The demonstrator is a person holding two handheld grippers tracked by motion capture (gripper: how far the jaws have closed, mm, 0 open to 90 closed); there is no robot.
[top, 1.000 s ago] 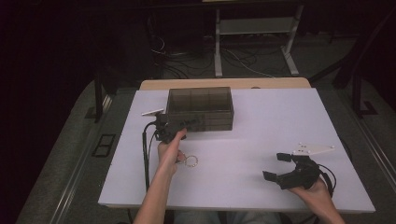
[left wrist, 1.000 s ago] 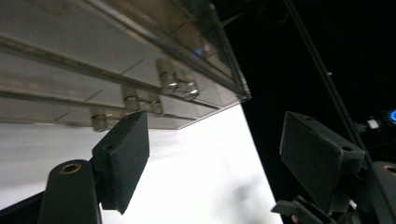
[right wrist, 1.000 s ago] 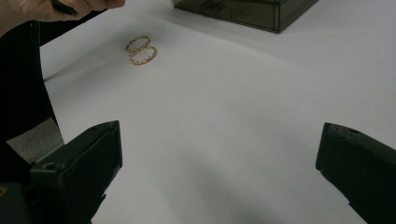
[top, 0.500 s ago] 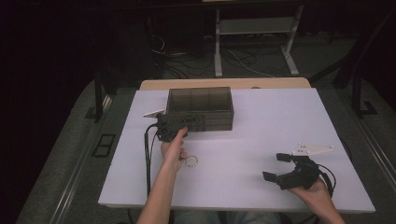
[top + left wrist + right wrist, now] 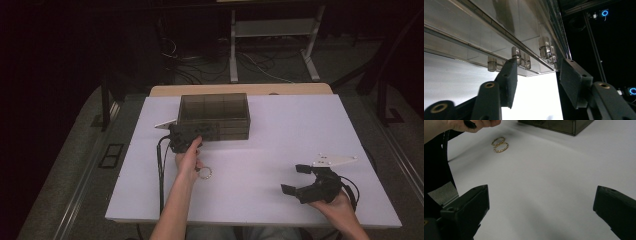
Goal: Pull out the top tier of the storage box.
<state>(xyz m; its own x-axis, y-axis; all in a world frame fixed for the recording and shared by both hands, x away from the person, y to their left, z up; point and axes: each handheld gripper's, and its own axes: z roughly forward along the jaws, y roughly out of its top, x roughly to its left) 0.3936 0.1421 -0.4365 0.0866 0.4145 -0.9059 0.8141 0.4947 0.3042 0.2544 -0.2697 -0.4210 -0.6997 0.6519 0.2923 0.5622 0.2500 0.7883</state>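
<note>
The room beyond the bench (image 5: 260, 125) is dark: a grey floor, loose cables and a pale metal frame (image 5: 272, 30) stand behind it. The bench top is white and matte, with a strip of wooden edge (image 5: 240, 90) showing along its far side.

Near the far edge, left of the middle, sits a smoky clear box (image 5: 214, 116) with 3 compartments across its top; in the left gripper view its front bears small clear knobs (image 5: 519, 55).

The left gripper (image 5: 186, 138) is pressed up at the box's front left corner. Its jaws have just been closing and now stand half parted, with a knob and the box's lower lip close before them; I cannot tell if the pads touch anything. Against the earlier high views, the left hand (image 5: 189, 161) has edged only slightly and the box, rings and right hand sit as they did.

The right gripper (image 5: 303, 181) rests near the bench's front right, jaws released wide over bare white surface.

Just beside the left hand lie 2 gold rings (image 5: 499, 144), touching each other, flat on the bench (image 5: 205, 173).

The widest open stretch lies between the rings and the right gripper, and along the right half behind it; the left gripper's cable (image 5: 161, 170) trails to the front edge.
</note>
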